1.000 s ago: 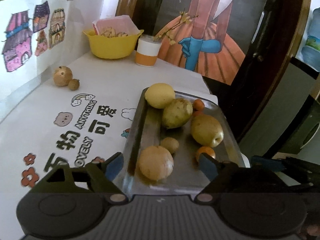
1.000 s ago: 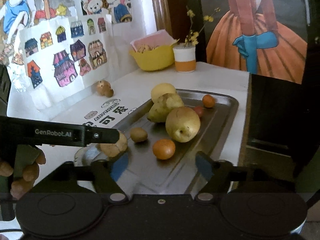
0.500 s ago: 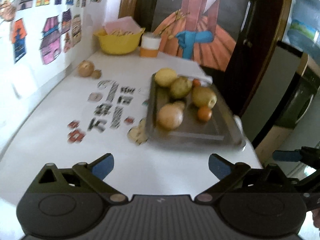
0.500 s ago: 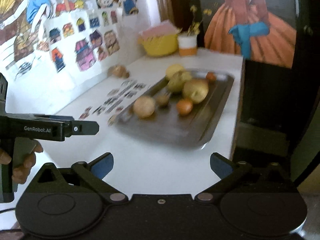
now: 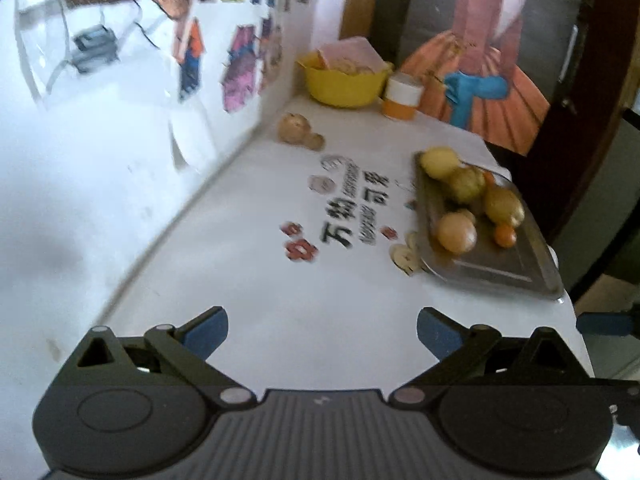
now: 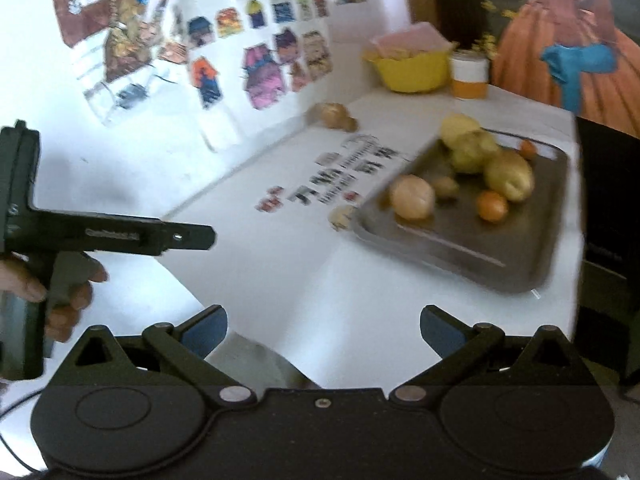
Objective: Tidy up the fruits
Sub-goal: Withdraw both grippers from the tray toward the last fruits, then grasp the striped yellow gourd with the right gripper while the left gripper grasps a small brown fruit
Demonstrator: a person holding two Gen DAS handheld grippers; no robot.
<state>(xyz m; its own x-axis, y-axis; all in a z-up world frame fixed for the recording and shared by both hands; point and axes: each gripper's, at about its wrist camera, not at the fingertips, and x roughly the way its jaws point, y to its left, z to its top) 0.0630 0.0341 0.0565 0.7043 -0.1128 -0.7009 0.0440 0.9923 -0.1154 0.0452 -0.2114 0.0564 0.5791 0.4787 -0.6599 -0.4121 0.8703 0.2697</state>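
Observation:
A metal tray (image 5: 496,270) (image 6: 460,252) lies on the white table and holds several fruits: a pale round fruit (image 5: 456,233) (image 6: 412,197), a small orange (image 5: 505,236) (image 6: 492,206), a yellow pear (image 5: 504,206) (image 6: 510,175), a greenish pear (image 5: 466,184) and a yellow lemon-like fruit (image 5: 439,162). My left gripper (image 5: 322,334) is open and empty, well back from the tray, over the near table. My right gripper (image 6: 324,330) is also open and empty, near the table's front edge. In the right wrist view the left gripper's body (image 6: 108,236) is held by a hand (image 6: 68,300).
Two brown fruits (image 5: 298,130) (image 6: 334,114) sit by the wall. A yellow bowl (image 5: 344,84) and a white and orange cup (image 5: 402,96) stand at the back. Printed characters (image 5: 348,216) mark the tabletop. Dark furniture (image 6: 608,208) borders the table's right edge.
Both grippers have pulled back from the tray and stay open and empty. The left view has also swung left, so the tray now looks small and lies to the right.

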